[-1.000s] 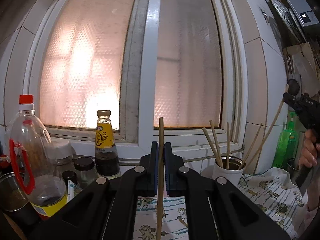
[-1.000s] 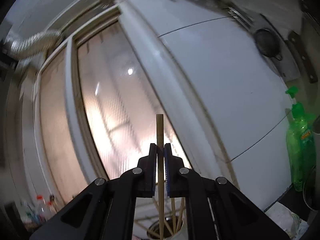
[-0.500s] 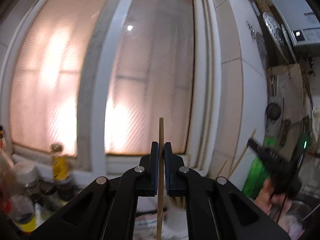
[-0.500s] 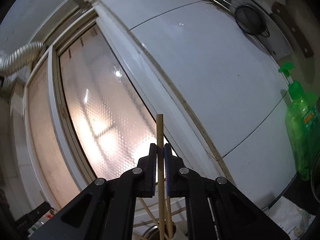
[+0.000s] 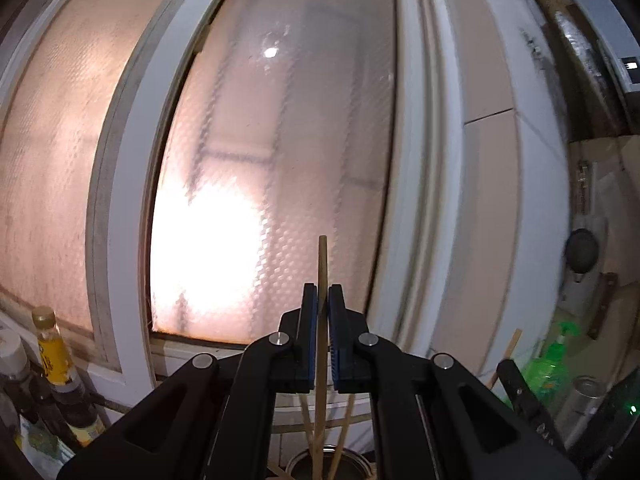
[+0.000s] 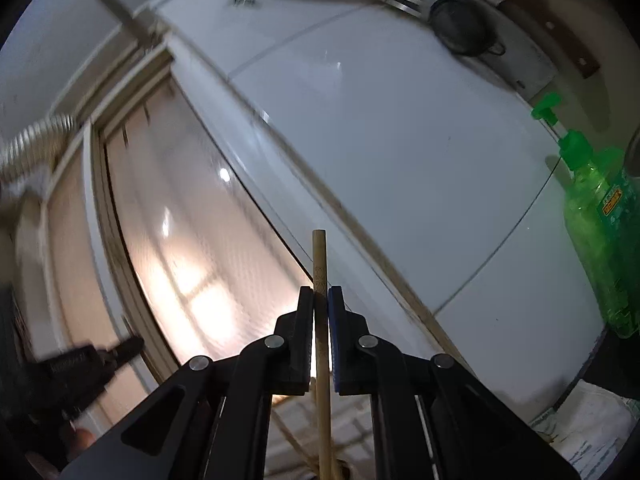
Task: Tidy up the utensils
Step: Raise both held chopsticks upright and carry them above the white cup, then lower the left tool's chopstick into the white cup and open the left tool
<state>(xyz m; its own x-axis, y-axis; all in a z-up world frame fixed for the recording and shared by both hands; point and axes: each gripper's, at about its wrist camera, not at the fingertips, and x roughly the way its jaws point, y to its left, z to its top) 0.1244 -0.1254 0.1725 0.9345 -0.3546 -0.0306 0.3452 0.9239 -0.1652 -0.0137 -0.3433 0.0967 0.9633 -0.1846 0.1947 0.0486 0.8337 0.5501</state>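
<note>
1. Far left, a yellow-labelled sauce bottle (image 5: 50,350) stands below the frosted window (image 5: 272,168).
2. The left tool (image 5: 323,312) is clamped on an upright wooden chopstick (image 5: 322,264) above a metal cup (image 5: 332,460) holding more sticks.
3. The right tool (image 6: 321,312) likewise pinches a second chopstick (image 6: 319,256) upright.
4. Far right, a green soap bottle (image 6: 596,232) stands against the white tiled wall (image 6: 400,140).

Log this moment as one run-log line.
left tongs: shut on chopstick | right tongs: shut on chopstick | holder cup: below left tongs
</note>
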